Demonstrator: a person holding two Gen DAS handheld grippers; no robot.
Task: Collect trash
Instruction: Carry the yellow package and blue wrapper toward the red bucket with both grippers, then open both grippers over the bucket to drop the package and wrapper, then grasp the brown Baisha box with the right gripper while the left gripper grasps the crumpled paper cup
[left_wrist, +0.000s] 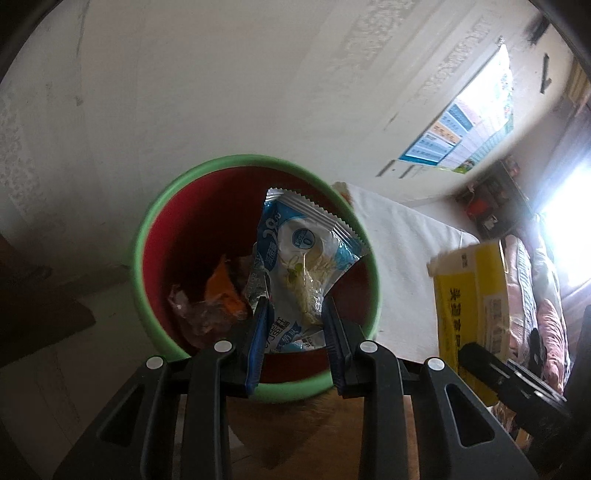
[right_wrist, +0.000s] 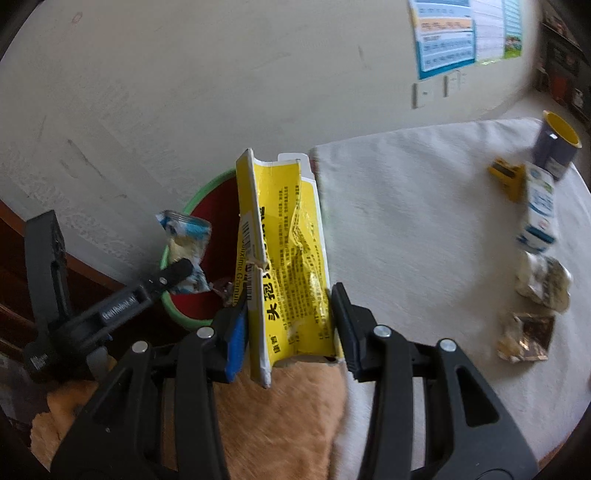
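"28" on snack wrapper

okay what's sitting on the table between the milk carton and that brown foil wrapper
A crumpled whitish wad of trash lies on the white cloth, between the milk carton above it and the brown foil wrapper below it. Only the right wrist view shows this.

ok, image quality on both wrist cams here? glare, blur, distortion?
Left wrist view: window at right blown out to white, flaring over the bedding; snack wrapper fairly sharp; bin rim and wall text slightly smeared. Right wrist view: even light, no glare; yellow box readable; table items such as the milk carton motion-blurred. Both show fisheye bending and dark corner vignetting.
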